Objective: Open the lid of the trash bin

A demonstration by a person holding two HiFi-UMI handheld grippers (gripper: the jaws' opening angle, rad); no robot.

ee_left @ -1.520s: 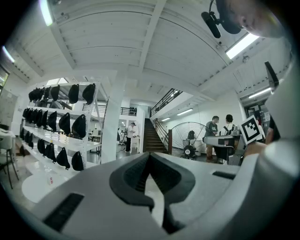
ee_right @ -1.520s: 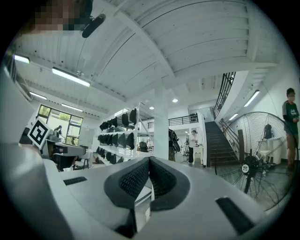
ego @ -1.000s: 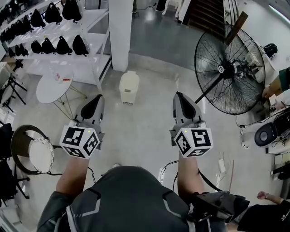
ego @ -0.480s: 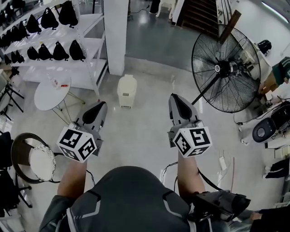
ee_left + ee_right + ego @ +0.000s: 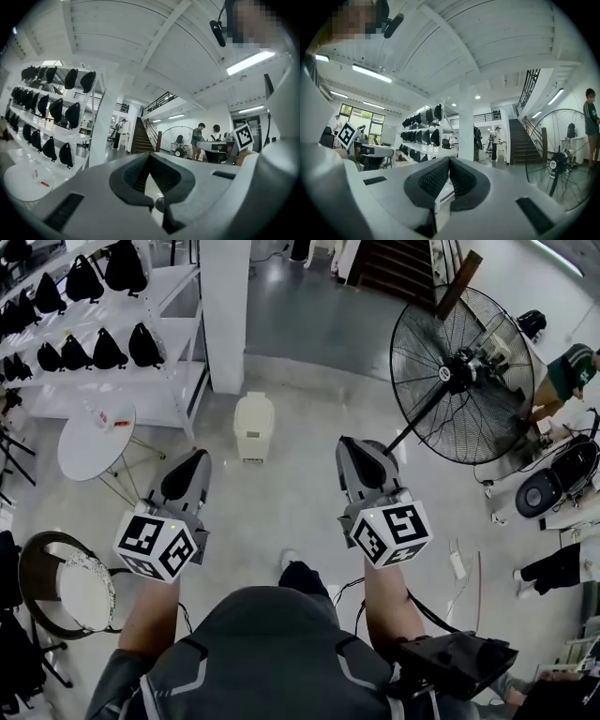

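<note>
**Both jaws shut, bin ahead on the floor**

I hold my left gripper (image 5: 190,460) and my right gripper (image 5: 350,450) out in front of me, side by side. In each gripper view my two dark pads meet at the tips, and nothing sits between them. The trash bin (image 5: 253,427) stands on the grey floor ahead, well apart from both grippers and just in front of the white pillar (image 5: 225,306). It is a pale cream box, upright, with a rounded top and its lid down. A big black fan (image 5: 464,376) stands off to its right.
</note>
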